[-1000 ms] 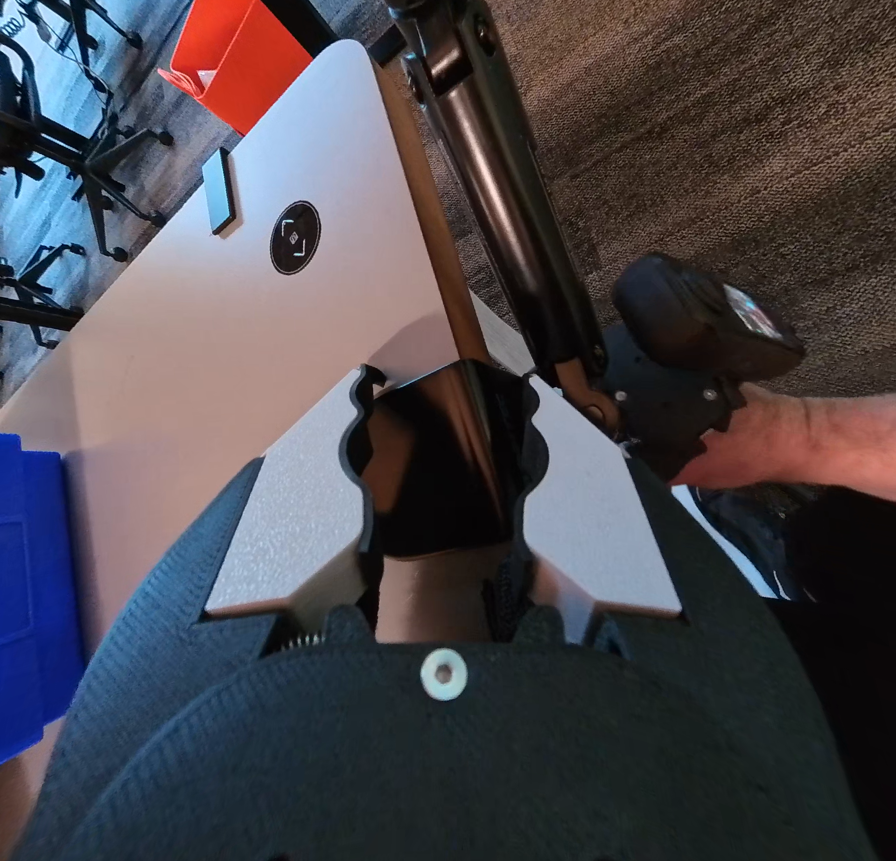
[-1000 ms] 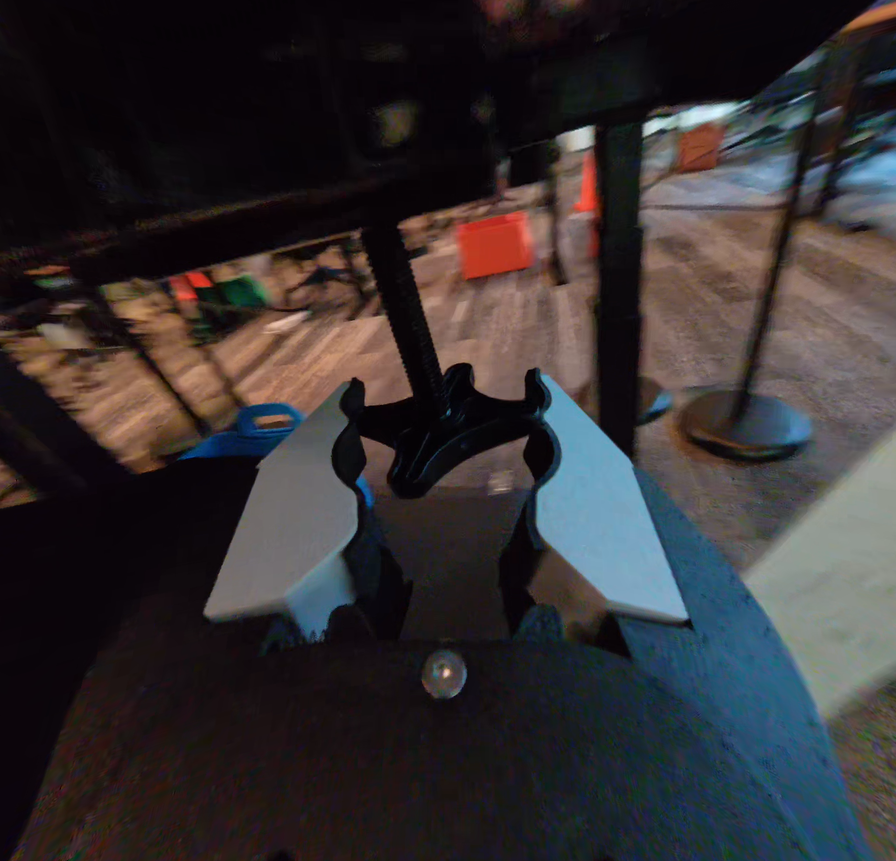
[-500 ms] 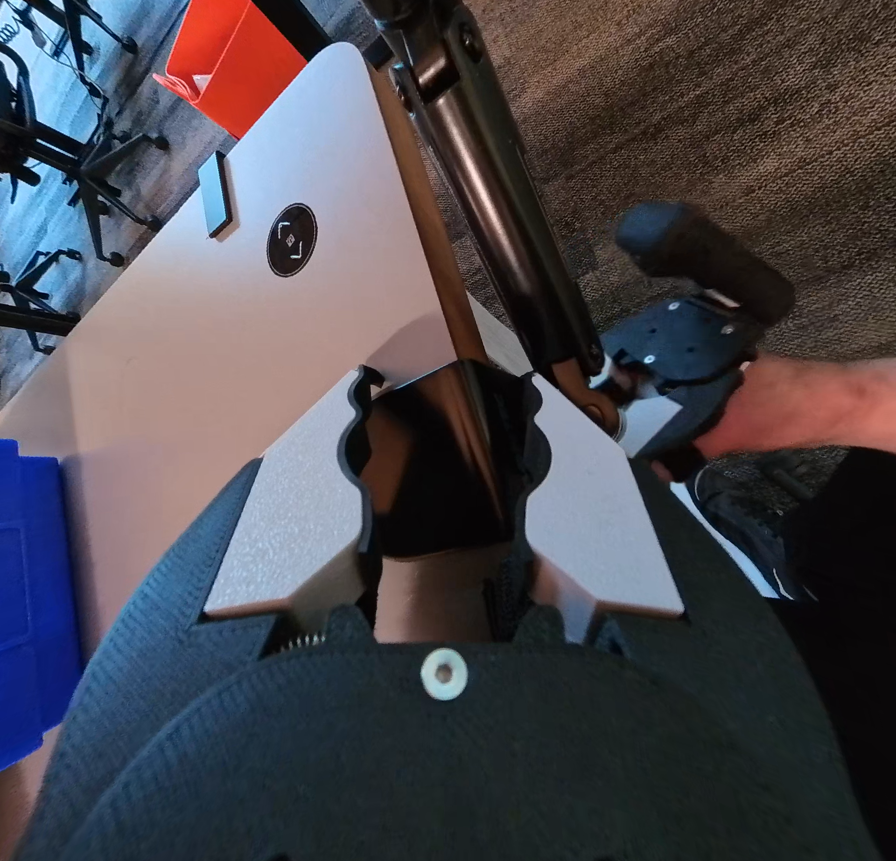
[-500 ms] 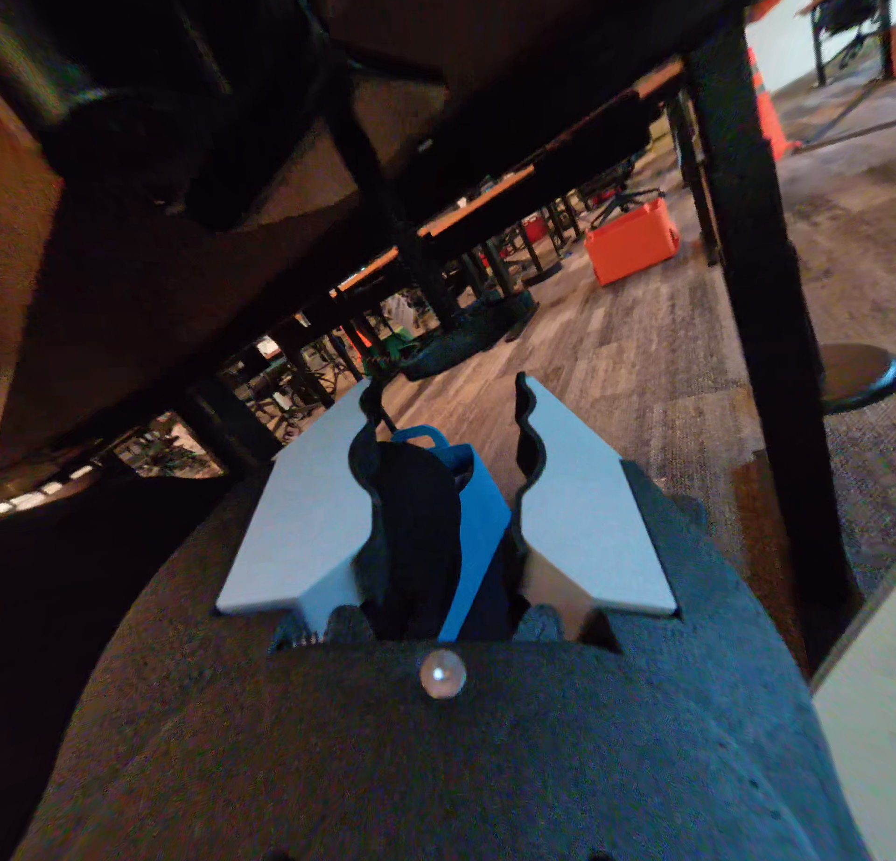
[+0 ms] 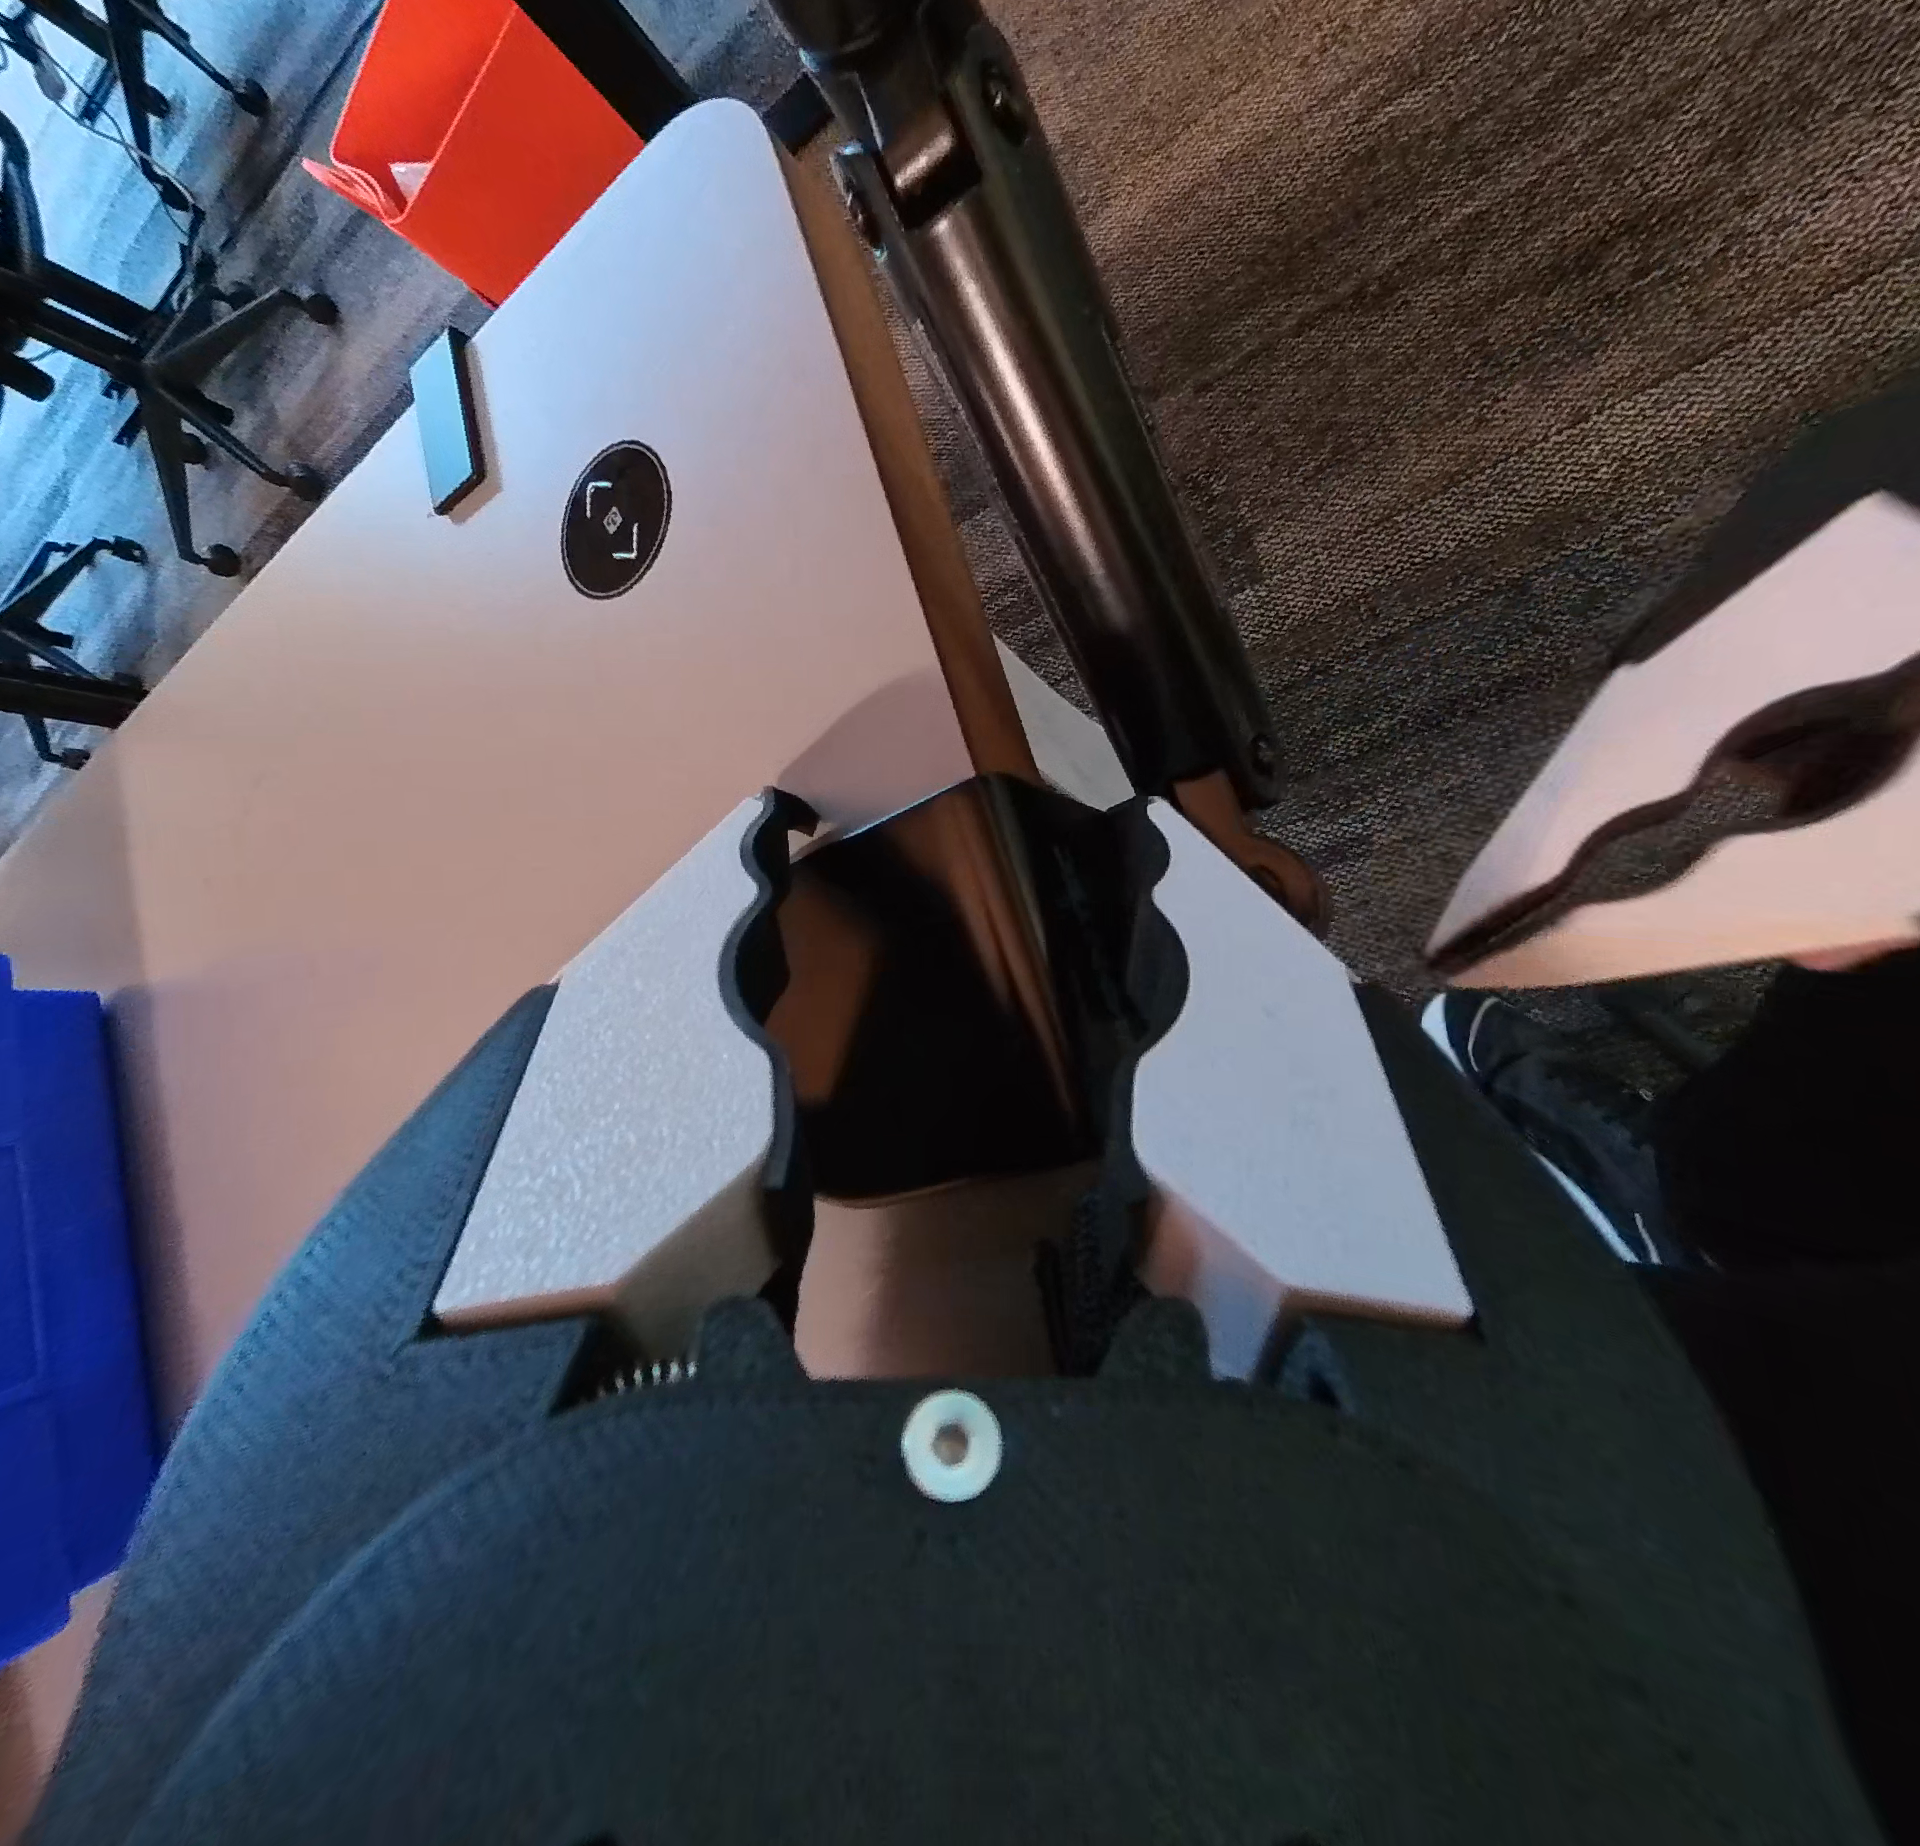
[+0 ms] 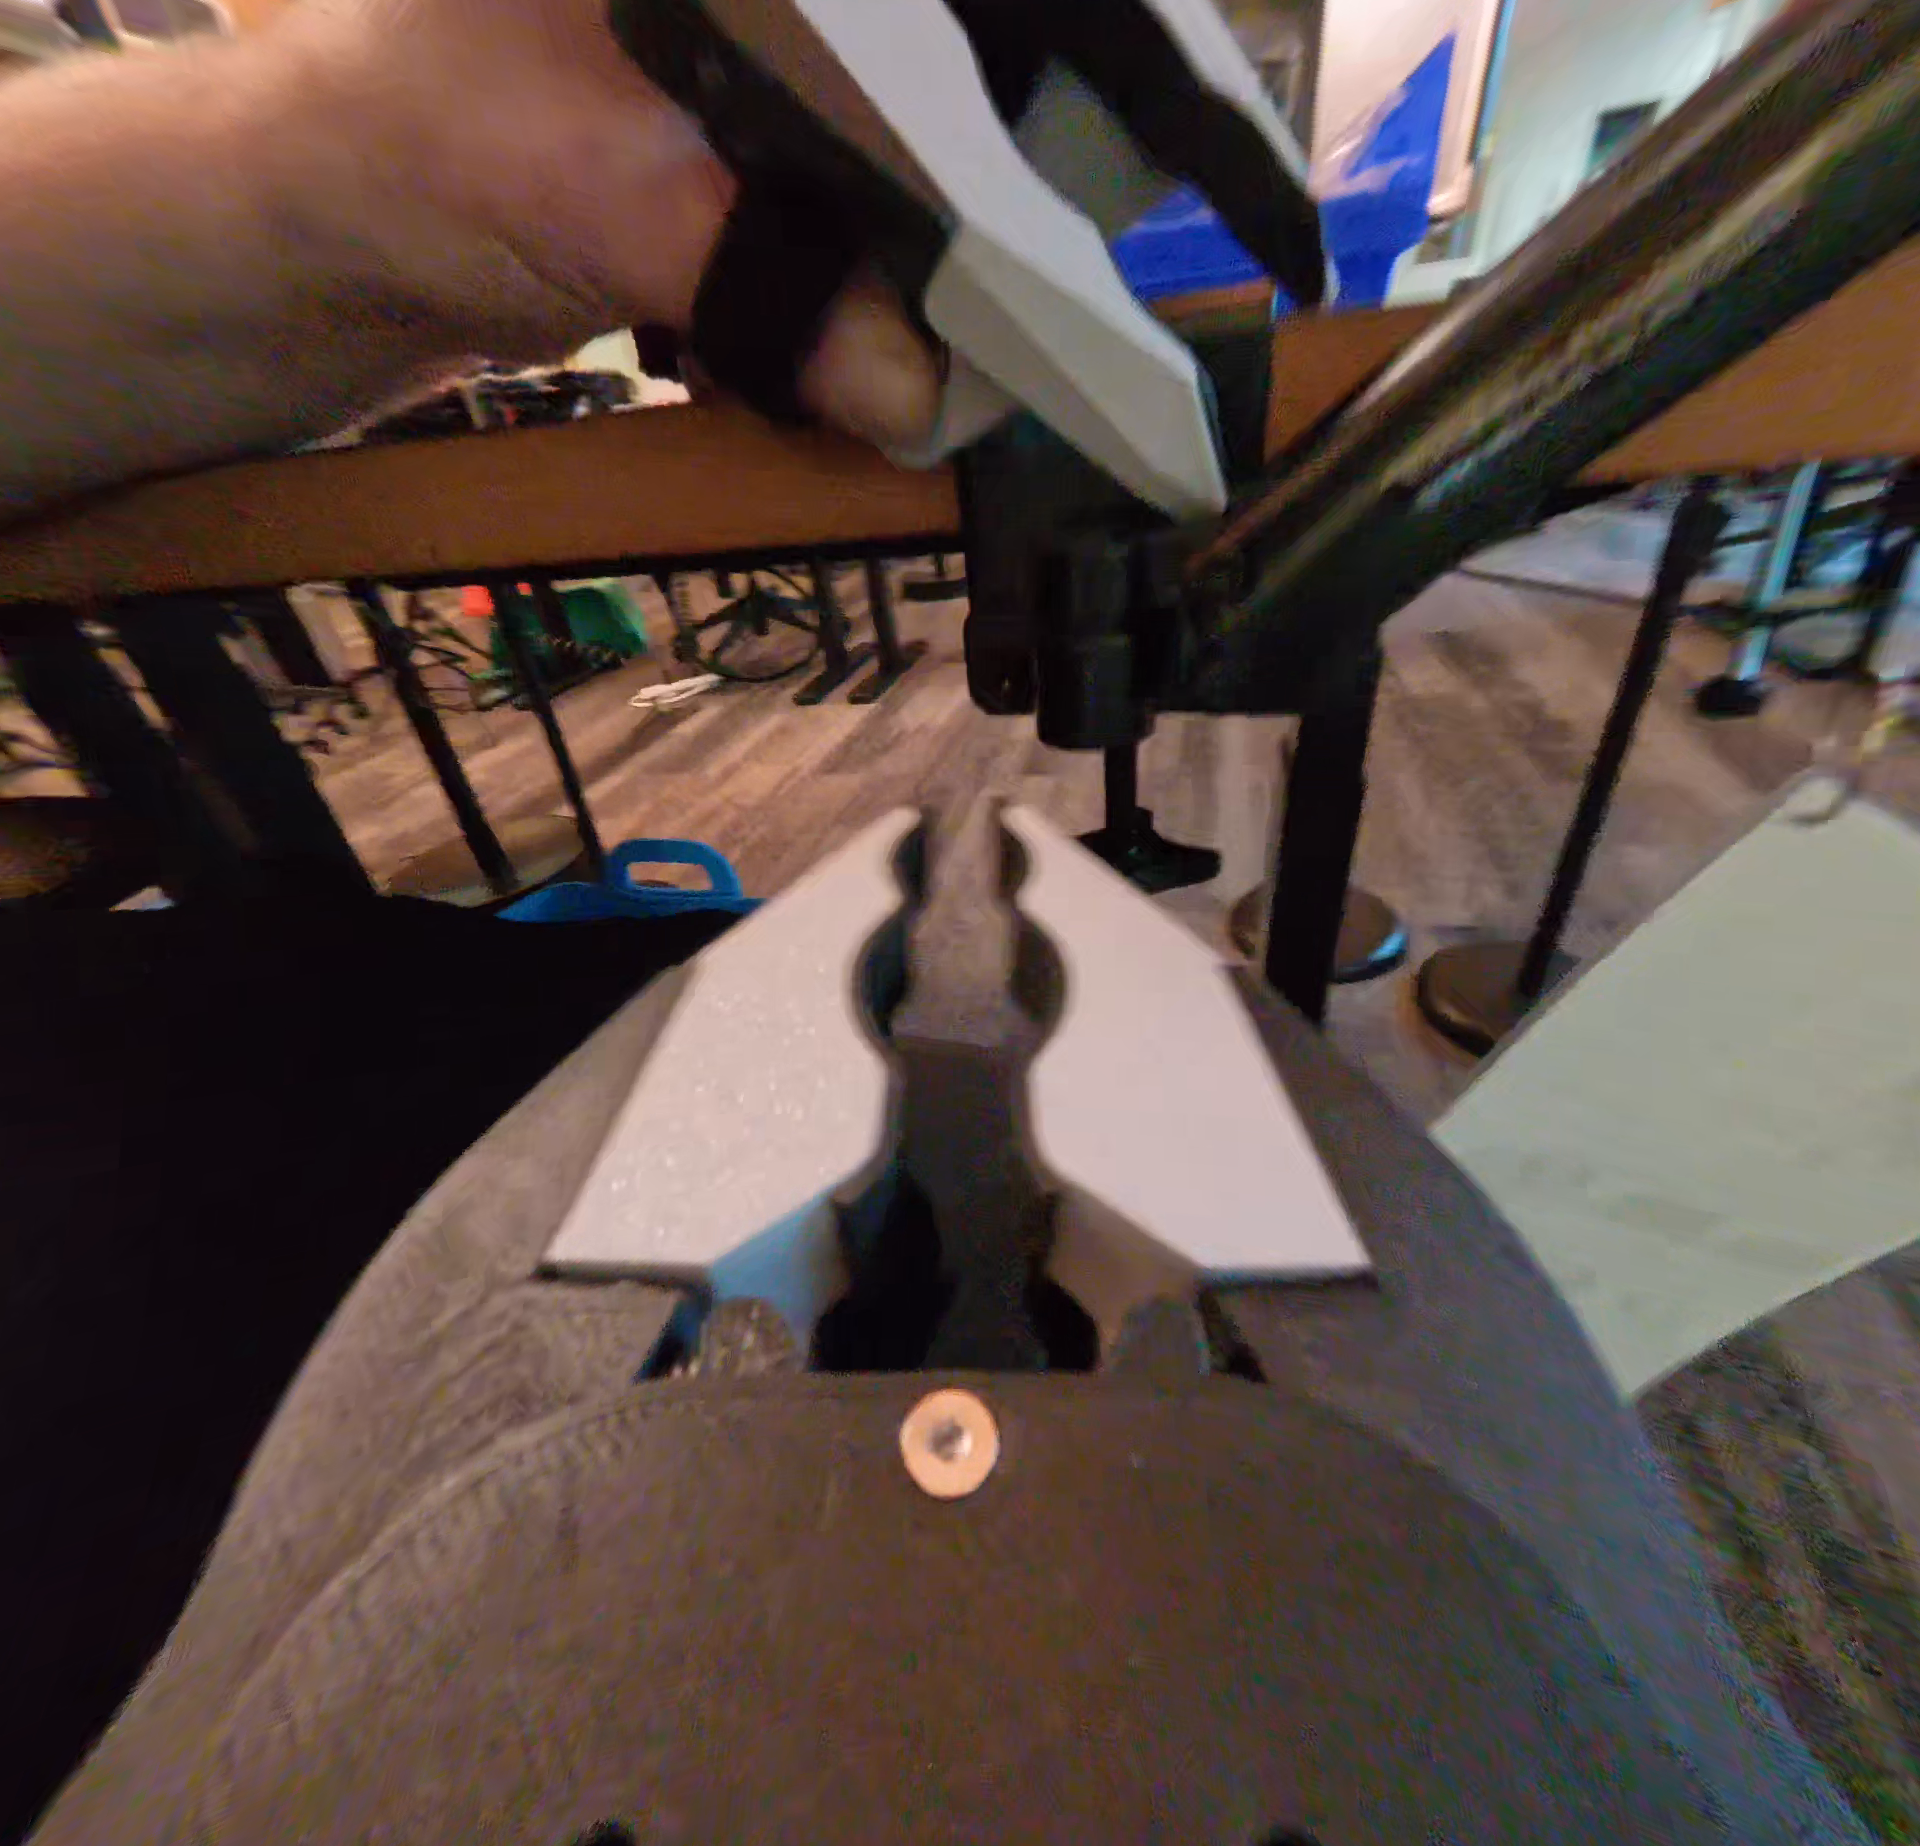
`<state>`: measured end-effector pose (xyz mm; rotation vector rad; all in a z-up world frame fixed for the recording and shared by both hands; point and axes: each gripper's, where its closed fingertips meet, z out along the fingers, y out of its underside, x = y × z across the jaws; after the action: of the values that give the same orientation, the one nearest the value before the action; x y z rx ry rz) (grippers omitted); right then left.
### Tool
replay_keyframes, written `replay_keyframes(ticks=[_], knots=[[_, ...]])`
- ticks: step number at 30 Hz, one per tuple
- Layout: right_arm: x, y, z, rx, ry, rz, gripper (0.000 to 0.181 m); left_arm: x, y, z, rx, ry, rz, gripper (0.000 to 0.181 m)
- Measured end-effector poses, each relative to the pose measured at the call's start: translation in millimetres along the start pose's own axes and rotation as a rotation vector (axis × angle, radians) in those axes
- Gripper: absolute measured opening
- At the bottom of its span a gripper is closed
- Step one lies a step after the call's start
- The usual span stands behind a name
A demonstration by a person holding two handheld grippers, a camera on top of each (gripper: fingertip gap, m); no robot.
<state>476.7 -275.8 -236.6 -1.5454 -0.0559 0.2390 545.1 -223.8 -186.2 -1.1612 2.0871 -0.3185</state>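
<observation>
L gripper (image 5: 951, 975) clamped on black clamp block (image 5: 914, 1007) at table (image 5: 416, 716) edge, both fingers (image 5: 644, 1121) against block's sides. Black pole (image 5: 1049, 446) rises from block, slanting up over carpet (image 5: 1507, 290). On tabletop: round black disc (image 5: 615, 520), small grey slab (image 5: 449, 437) beside it. Blue bin (image 5: 52, 1277) at L edge. Orange bin (image 5: 457, 165) on floor past table corner, chair bases (image 5: 156, 342) nearby. R gripper (image 5: 1714, 820) at R edge, fingers nearly together, nothing between. Shoe (image 5: 1538, 1100) below it.
</observation>
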Motion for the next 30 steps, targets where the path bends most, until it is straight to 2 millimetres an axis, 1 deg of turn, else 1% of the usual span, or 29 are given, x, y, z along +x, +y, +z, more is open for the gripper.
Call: replay_keyframes(ticks=[1,3,4,5,7,8,9,11,12,13,14,15,16,17,18,19,20,21,22,23,24,27,28,29,30], knots=[[-1,-7,-5,-0.001,0.030,-0.019,0.045,0,0,0,0.000,0.000,0.002,0.065],[-10,-20,-13,0.006,0.029,-0.059,0.035,0,0,0,0.000,0.003,-0.001,0.066],[-15,-22,-18,-0.010,0.024,-0.083,0.030,0,0,0,0.000,0.008,-0.005,0.067],[-16,-24,-22,-0.032,0.047,-0.118,0.000,0,0,0,0.001,0.014,-0.012,0.067],[-19,-35,-29,-0.031,0.081,-0.161,0.000,0,1,-1,0.000,0.022,-0.020,0.069],[-24,-45,-32,-0.002,0.084,-0.173,0.000,0,1,-1,-0.001,0.021,-0.019,0.069],[-28,-54,-32,0.009,0.087,-0.183,0.026,0,1,-1,-0.002,0.022,-0.018,0.069],[-31,-71,-35,0.008,0.125,-0.240,0.026,0,2,-1,-0.006,0.026,-0.023,0.071],[-36,-81,-38,0.019,0.121,-0.268,0.026,0,2,-1,-0.007,0.026,-0.023,0.071],[-42,-90,-39,0.021,0.101,-0.274,0.000,0,2,-1,-0.008,0.027,-0.022,0.072],[-52,-103,-40,0.052,0.042,-0.231,0.000,0,2,-1,-0.007,0.030,-0.024,0.072],[-61,-122,-44,0.132,-0.027,-0.137,0.000,0,2,-1,-0.005,0.036,-0.028,0.073],[-68,-142,-49,0.214,-0.101,-0.047,0.010,-1,2,-2,-0.001,0.036,-0.036,0.076],[-73,-156,-52,0.256,-0.167,0.032,0.051,-2,2,-3,0.002,0.039,-0.039,0.080],[-74,-170,-55,0.299,-0.223,0.130,0.093,-4,3,-4,0.004,0.039,-0.049,0.085],[-75,-187,-61,0.367,-0.296,0.240,0.105,-4,3,-5,0.013,0.049,-0.065,0.086],[-78,-205,-72,0.463,-0.391,0.315,0.096,-4,2,-6,0.023,0.062,-0.074,0.086],[-77,-218,-80,0.529,-0.441,0.364,0.094,-5,2,-7,0.028,0.064,-0.078,0.087],[-78,-222,-84,0.542,-0.465,0.364,0.065,-6,3,-7,0.033,0.066,-0.085,0.092],[-83,-222,-85,0.525,-0.471,0.310,0.016,-6,3,-7,0.035,0.077,-0.096,0.093],[-86,-220,-84,0.498,-0.447,0.257,0.000,-6,3,-7,0.035,0.084,-0.104,0.093],[-77,-209,-78,0.411,-0.335,0.207,0.000,-3,1,-8,0.043,0.084,-0.084,0.081],[-67,-203,-77,0.385,-0.258,0.185,0.025,-2,2,-7,0.027,0.073,-0.072,0.077],[-58,-196,-77,0.343,-0.191,0.166,0.054,-2,3,-5,0.006,0.060,-0.067,0.075],[-48,-189,-78,0.299,-0.135,0.152,0.075,-2,2,-4,0.004,0.043,-0.050,0.075]])
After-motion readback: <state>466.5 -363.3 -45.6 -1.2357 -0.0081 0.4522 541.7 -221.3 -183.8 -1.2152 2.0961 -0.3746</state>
